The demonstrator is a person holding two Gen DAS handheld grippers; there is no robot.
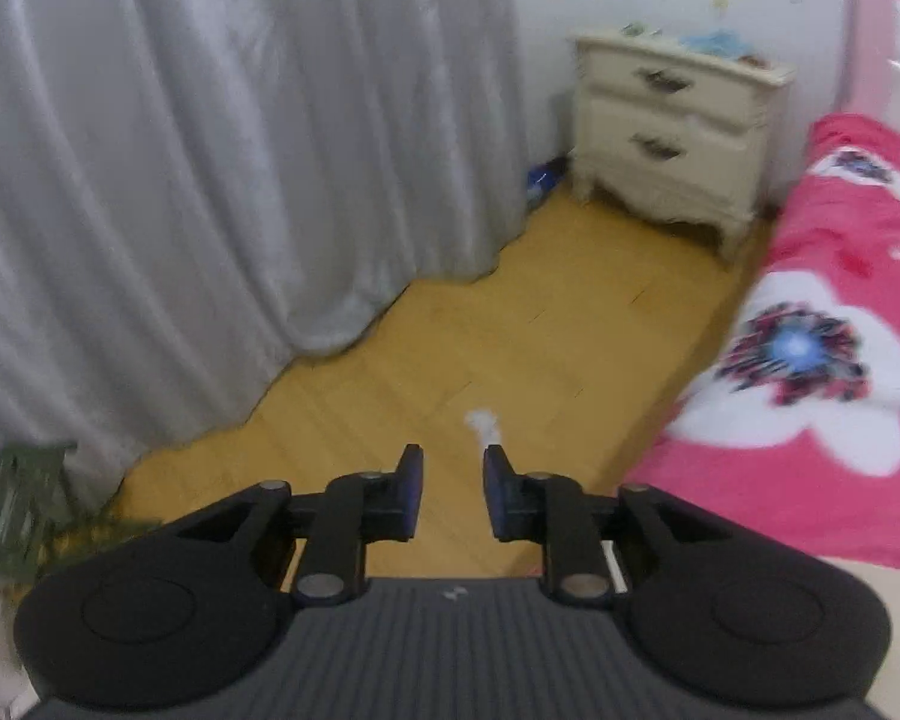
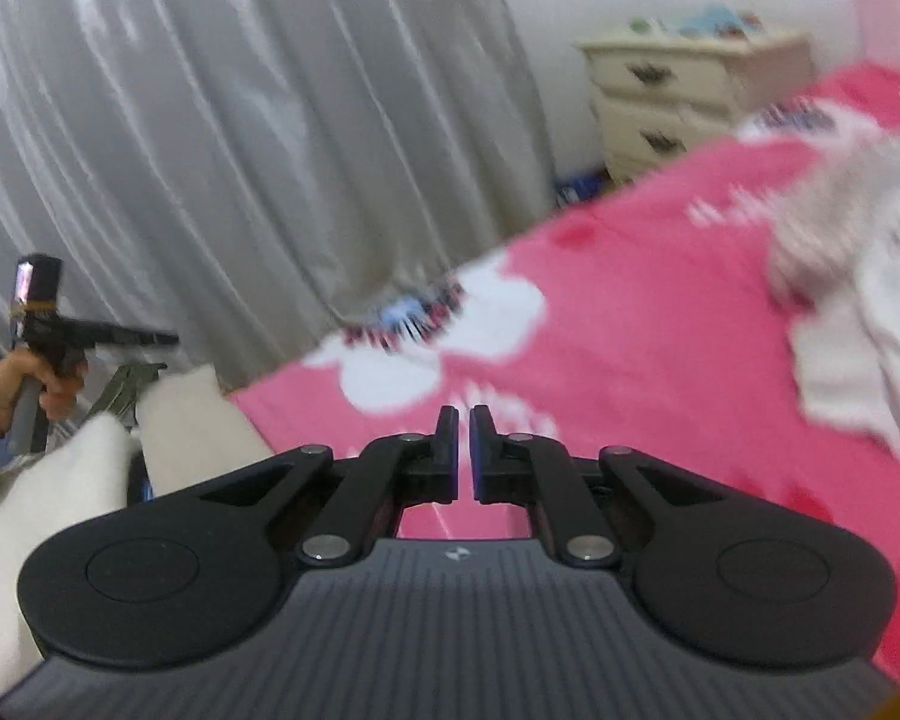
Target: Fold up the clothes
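Note:
A crumpled heap of pale grey and white clothes (image 2: 858,312) lies on the pink flowered bed cover (image 2: 630,360), at the right of the right wrist view and blurred. My right gripper (image 2: 463,414) hovers over the cover to the left of the heap, shut, with nothing between its fingers. My left gripper (image 1: 453,456) points down at the wooden floor (image 1: 510,330) beside the bed, open and holding nothing. The right wrist view also shows the left gripper (image 2: 150,337) far left, held in a hand (image 2: 30,384).
A grey curtain (image 1: 180,180) hangs along the left down to the floor. A cream nightstand (image 1: 672,120) with clutter on top stands in the corner by the bed. A green stool (image 1: 24,504) sits lower left. A small white scrap (image 1: 480,423) lies on the floor. White trouser legs (image 2: 60,510) show lower left.

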